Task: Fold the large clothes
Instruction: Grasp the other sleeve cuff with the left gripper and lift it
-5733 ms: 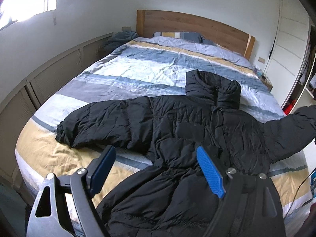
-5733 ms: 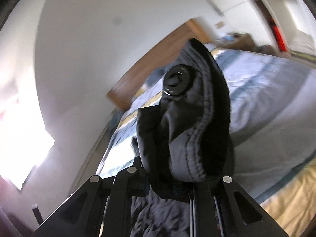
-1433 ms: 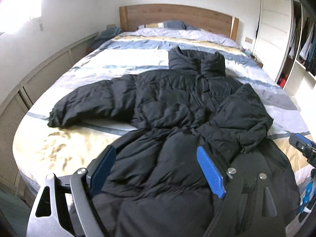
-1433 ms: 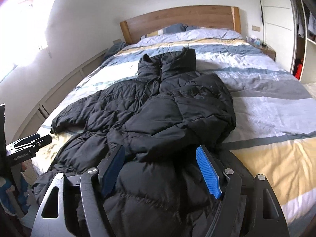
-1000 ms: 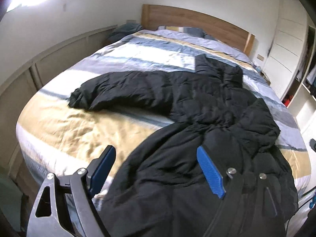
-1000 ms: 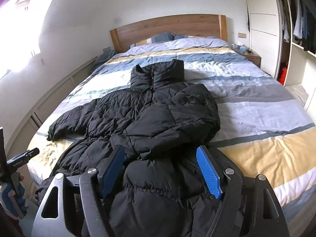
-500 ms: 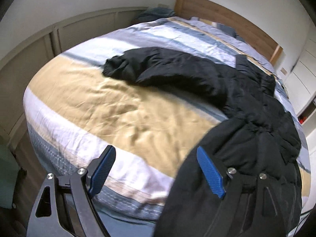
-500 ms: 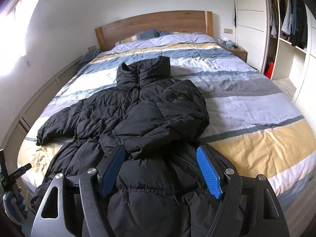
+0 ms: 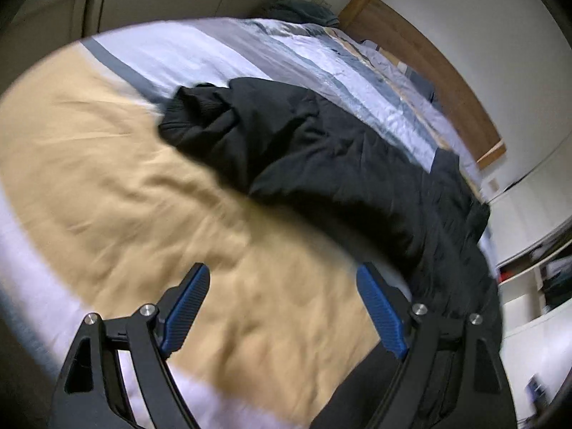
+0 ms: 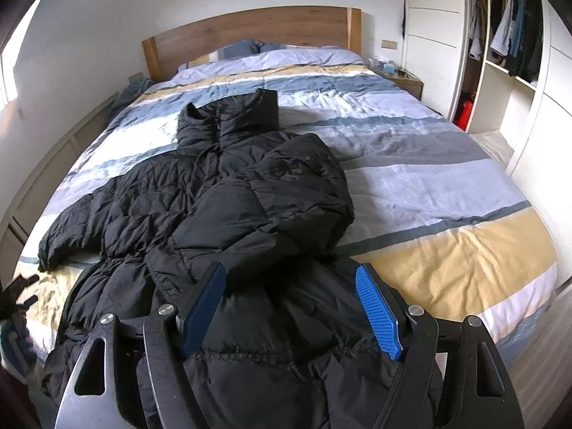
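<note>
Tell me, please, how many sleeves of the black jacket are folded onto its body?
1: the sleeve on the wardrobe side lies across the jacket; the other sleeve stretches out over the bed.

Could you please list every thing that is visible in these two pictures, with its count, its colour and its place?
puffer jacket: one, black, spread on the bed, right sleeve folded over the body, left sleeve stretched out to the side.
bed cover: one, striped blue, grey, white and yellow, under the jacket.
headboard: one, brown wood, at the far end of the bed.
pillows: blue and yellow, count unclear, against the headboard.
nightstand: one, wooden, right of the bed, small items on top.
wardrobe: one, white, open, clothes hanging inside.
left gripper: one, black with blue pads, open above the yellow stripe.
right gripper: one, same colours, open above the jacket hem.
</note>
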`<state>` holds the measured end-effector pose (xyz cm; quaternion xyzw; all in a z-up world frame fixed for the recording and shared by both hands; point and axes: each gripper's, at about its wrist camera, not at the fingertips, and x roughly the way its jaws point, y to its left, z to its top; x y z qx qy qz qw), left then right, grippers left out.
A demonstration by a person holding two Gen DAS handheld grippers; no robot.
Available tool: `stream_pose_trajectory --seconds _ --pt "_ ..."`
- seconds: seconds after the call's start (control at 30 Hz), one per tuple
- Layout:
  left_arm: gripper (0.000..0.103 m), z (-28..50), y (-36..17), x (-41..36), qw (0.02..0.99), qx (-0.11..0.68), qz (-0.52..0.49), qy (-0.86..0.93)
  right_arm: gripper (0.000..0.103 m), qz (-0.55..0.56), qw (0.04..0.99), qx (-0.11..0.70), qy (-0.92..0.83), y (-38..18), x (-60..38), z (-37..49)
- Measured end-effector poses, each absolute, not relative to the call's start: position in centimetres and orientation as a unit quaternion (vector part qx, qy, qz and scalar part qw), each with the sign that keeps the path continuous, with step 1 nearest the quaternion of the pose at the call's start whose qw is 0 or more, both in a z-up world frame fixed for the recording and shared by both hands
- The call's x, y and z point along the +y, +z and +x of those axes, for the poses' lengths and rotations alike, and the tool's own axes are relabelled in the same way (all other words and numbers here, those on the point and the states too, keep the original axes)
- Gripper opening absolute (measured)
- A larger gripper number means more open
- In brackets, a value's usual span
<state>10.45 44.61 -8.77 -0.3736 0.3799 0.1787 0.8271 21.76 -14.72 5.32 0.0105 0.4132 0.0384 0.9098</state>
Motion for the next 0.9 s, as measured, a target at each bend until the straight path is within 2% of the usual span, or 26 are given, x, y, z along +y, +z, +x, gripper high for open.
stream_pose_trajectory --seconds 0.37,0.5,0.53,0.6,0.7,0.8,0.9 --pt "0.084 17.9 -13.5 50.6 0.764 0.328 -0.527 0.177 0.075 0.014 0.908 0.419 -0.011 5.4 -18.2 22.2" --pt "0.079 17.8 -14.7 52.6 0.735 0.277 -0.593 0.178 0.075 0.026 0.906 0.422 -0.023 5.1 -19.4 22.1" --pt "0.076 17.6 -14.9 53.0 0.728 0.264 -0.607 0.178 0.075 0.025 0.906 0.422 -0.025 5.1 -19.6 22.3" --pt "0.057 17.4 -15.3 53.7 0.712 0.252 -0.630 0.180 0.075 0.023 0.906 0.422 -0.028 5.1 -20.0 22.2" --pt "0.038 17.4 -15.4 54.2 0.705 0.252 -0.638 0.180 0.075 0.023 0.906 0.422 -0.028 5.0 -20.4 22.1" --pt "0.023 17.6 -14.6 54.3 0.715 0.254 -0.628 0.175 0.075 0.029 0.906 0.421 -0.025 4.9 -20.6 21.9" --pt "0.015 18.0 -13.4 54.2 0.727 0.256 -0.614 0.170 0.075 0.035 0.907 0.420 -0.022 4.9 -20.9 21.5"
